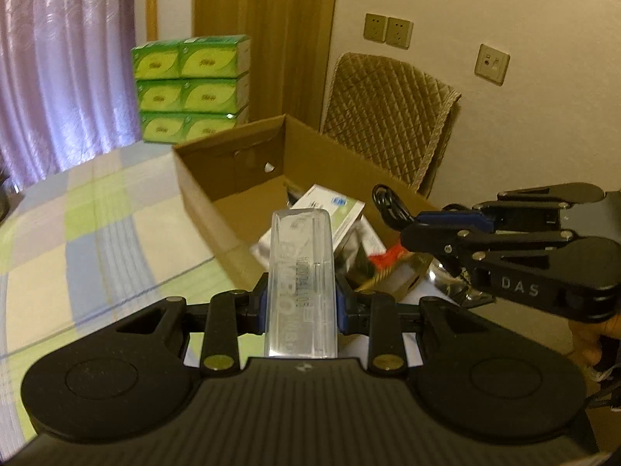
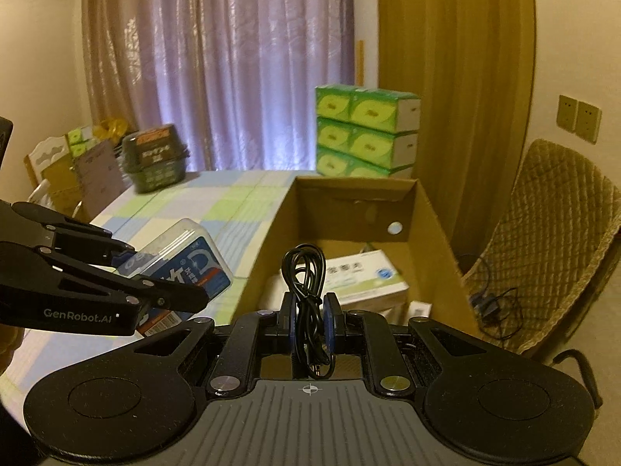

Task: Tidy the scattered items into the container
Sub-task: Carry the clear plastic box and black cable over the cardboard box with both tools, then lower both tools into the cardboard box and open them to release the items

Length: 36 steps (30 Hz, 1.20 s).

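My left gripper (image 1: 302, 303) is shut on a clear plastic box (image 1: 302, 268), held upright at the near rim of the open cardboard box (image 1: 233, 178). In the right wrist view the clear plastic box (image 2: 182, 260) shows a blue label, with the left gripper (image 2: 163, 275) over the table's edge beside the cardboard box (image 2: 349, 194). My right gripper (image 2: 309, 310) is shut on a coiled black cable (image 2: 304, 272) above the carton's near end. From the left, that right gripper (image 1: 411, 225) and black cable (image 1: 388, 202) hang over the carton's right wall. Inside lies a white-and-green packet (image 2: 361, 275).
A stack of green tissue packs (image 2: 365, 132) stands behind the carton on the checked tablecloth (image 1: 97, 213). A chair with a quilted cover (image 2: 551, 233) is to the right, with a cable on its seat. A dark basket (image 2: 155, 163) sits at the table's far left.
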{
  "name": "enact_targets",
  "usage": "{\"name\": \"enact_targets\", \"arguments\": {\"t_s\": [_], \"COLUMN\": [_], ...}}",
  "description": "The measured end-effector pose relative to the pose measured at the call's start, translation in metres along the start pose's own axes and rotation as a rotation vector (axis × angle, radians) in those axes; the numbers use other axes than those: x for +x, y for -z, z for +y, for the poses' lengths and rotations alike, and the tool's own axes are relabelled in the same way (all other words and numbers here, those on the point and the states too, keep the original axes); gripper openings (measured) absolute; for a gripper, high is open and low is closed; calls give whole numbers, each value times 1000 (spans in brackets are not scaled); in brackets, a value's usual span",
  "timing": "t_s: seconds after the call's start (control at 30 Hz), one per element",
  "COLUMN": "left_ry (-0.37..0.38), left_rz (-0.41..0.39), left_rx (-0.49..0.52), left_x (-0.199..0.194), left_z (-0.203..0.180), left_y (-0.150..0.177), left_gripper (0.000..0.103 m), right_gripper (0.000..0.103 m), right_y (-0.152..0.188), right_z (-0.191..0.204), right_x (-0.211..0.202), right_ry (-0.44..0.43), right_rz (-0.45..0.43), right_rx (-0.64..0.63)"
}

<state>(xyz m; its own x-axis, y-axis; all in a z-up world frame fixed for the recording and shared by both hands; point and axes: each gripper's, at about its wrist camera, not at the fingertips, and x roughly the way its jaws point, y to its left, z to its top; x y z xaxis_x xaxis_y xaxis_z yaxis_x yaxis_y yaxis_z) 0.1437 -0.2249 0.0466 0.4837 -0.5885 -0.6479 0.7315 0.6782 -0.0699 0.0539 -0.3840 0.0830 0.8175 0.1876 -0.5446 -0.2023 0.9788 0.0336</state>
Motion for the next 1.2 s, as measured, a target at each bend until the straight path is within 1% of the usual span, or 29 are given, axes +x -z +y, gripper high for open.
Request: {"name": "enact_targets", "arguments": {"t_s": [0.27, 0.47, 0.9, 1.2], "left_ry": [6, 2, 3, 0], "left_rz": [-16, -16, 25, 34], "left_rx": [-9, -14, -38, -32], "left_x": [29, 49, 89, 104], "left_z": [2, 7, 21, 26], "left_y": [-35, -54, -62, -70], "left_gripper": [26, 26, 26, 26], "right_gripper": [16, 16, 16, 16], "right_y": [-21, -37, -49, -51], "right_z": [-26, -40, -53, -60], "right_x": [20, 40, 78, 91], "right_ry": [24, 28, 20, 23], "right_rz": [-16, -19, 11, 25], "right_rx": [-2, -8, -20, -22]}}
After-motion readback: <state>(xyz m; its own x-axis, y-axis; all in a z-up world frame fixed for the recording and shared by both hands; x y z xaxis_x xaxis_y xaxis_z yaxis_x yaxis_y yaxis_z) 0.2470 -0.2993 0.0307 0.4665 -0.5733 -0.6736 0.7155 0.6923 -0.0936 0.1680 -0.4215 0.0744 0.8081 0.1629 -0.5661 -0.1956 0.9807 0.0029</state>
